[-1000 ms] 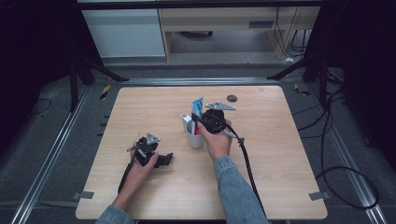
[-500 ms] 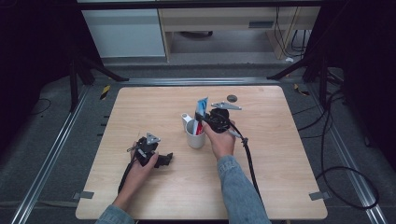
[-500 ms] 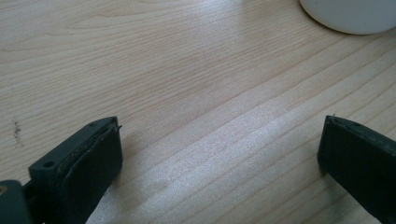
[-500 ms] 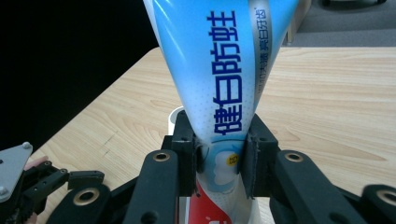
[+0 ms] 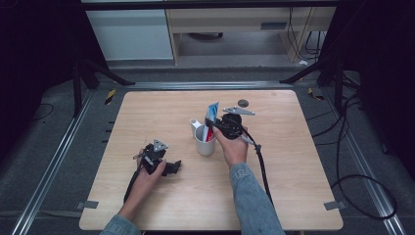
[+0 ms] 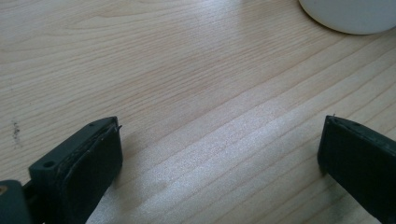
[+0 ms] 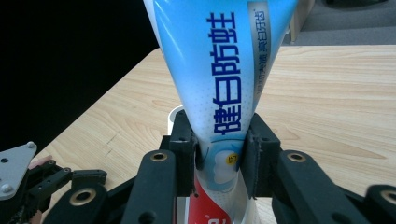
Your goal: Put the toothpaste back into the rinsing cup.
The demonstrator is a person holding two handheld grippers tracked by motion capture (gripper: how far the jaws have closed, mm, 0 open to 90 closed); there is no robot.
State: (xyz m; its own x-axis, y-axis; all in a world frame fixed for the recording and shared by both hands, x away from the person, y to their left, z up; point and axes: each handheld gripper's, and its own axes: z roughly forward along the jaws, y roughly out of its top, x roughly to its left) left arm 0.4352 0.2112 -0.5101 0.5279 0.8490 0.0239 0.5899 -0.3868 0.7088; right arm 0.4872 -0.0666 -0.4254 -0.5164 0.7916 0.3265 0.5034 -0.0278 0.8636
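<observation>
A blue and white toothpaste tube [image 7: 224, 84] stands upright with its red lower end inside a white cup [image 5: 205, 144] at the table's middle. My right gripper [image 7: 219, 158] is shut on the tube just above the cup's rim. Its jaws have just been opening slightly, with the tube still between the pads. In the high view the tube [image 5: 213, 111] rises above the right gripper [image 5: 215, 128]. My left gripper [image 5: 173, 167] rests low on the wood at the front left. It is open with bare table between its jaws [image 6: 219, 158]. The cup's base [image 6: 350, 14] lies ahead of it.
A small dark round object [image 5: 243, 103] lies on the wooden table [image 5: 293, 186] behind the cup. Black cables trail from both grippers toward the front edge. The table's edges drop to a dark floor with metal rails.
The right gripper with the tube has drifted slightly to the right over the cup. The left hand and its gripper have stayed put.
</observation>
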